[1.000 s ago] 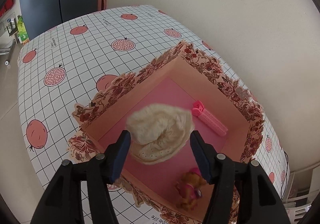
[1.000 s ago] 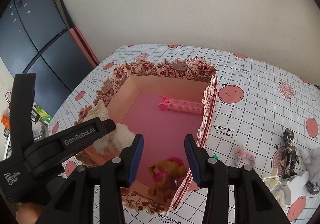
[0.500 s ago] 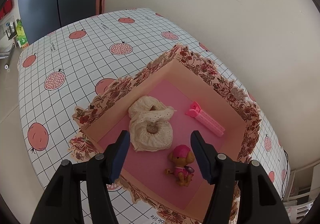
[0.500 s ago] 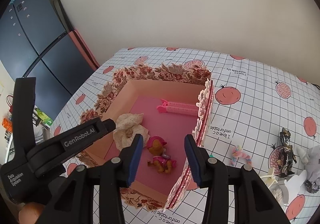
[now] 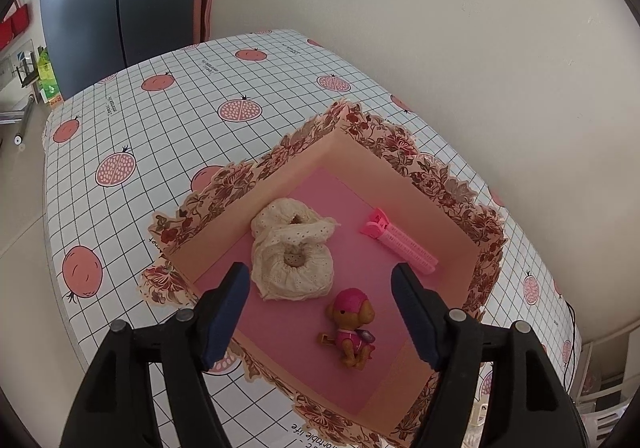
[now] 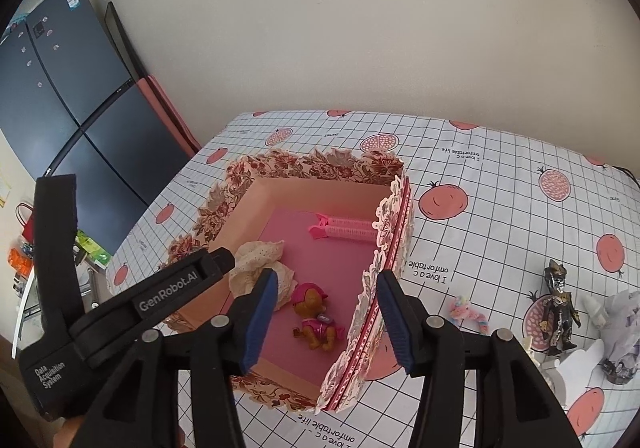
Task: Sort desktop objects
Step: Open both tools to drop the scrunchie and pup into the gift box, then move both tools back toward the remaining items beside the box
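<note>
Left wrist view shows the floral box holding three things on its pink floor: a cream lace scrunchie bundle towards the left wall, a pink hair clip near the far wall, and a pink dog figurine lying towards the near side; so three items look sorted. The left gripper hangs above the box, jaws released and holding nothing; the right gripper likewise hovers with jaws spread and bare, over the box's right wall. On the bench to the right, well apart from the box, a small pastel unicorn toy, a dark action figure and some pale items at the frame's edge lie outside it; by my reckoning those remain to be sorted.
</note>
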A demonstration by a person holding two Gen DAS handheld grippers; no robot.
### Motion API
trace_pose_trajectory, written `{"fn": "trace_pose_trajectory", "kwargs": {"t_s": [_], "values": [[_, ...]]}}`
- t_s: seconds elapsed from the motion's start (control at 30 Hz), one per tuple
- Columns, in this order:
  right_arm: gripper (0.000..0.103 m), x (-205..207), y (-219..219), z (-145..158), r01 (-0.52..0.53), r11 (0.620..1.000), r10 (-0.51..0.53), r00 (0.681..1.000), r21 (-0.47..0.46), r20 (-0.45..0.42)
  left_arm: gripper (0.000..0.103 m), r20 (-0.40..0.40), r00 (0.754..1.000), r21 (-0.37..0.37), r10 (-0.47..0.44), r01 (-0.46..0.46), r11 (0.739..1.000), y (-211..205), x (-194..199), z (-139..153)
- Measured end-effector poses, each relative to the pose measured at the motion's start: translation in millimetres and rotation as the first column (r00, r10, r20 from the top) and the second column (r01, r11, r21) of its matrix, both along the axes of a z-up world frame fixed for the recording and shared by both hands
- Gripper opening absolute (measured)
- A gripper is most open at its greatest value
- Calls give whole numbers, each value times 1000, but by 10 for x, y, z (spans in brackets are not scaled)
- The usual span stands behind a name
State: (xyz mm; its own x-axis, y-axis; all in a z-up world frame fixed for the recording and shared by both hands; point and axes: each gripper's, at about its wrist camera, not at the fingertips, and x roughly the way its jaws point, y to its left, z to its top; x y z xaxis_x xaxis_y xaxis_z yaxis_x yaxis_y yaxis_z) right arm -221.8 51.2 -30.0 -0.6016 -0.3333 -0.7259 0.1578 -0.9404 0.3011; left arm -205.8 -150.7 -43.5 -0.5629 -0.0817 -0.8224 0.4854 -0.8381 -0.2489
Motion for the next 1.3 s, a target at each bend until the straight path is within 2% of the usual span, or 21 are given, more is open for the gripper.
{"fn": "trace_pose_trajectory", "kwargs": {"t_s": [0.27,0.6,0.93,1.3], "values": [[61,80,233,142,35,999,-35,999,-3,-18,75,-40,999,-15,-10,9,1000,186,83,156],[62,249,870,321,144,990,-144,989,-10,-31,75,-85,989,-64,-123,118,991,748,147,354],[62,485,1600,479,266,963,-267,963,-45,-38,75,-92,964,-116,-250,239,964,1353,195,416],[62,735,2244,558,365,927,-369,929,-89,-33,75,-98,934,-100,-344,335,937,1847,252,391]]}}
